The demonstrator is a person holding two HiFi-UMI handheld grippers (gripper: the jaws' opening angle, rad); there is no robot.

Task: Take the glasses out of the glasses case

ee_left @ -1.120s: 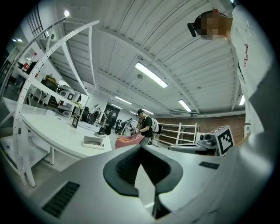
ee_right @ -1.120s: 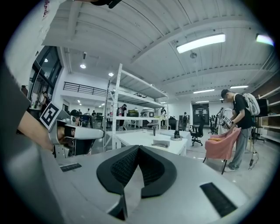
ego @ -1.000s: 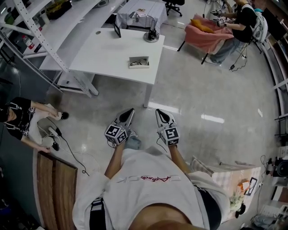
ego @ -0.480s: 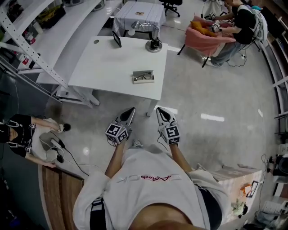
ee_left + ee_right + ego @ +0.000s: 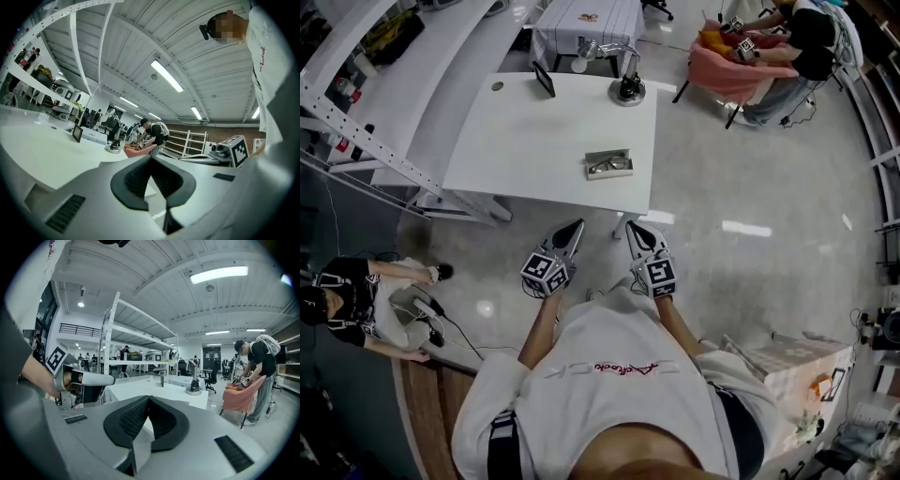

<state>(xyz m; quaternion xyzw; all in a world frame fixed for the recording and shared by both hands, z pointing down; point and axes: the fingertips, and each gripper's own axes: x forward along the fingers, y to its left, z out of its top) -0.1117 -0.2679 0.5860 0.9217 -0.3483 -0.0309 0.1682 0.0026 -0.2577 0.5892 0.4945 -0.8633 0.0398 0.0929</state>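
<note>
Glasses case [image 5: 609,166] well beyond right tool [image 5: 635,230]

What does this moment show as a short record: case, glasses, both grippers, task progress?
glasses case: open, on the white table, toward the edge nearest the person
glasses: lying inside the case
left gripper: shut, empty, over the floor, short of the table
right gripper: shut, empty, beside the left one, apart from the case
other table items: small dark screen and round-based device at the far edge
task progress: glasses not yet taken out
</note>
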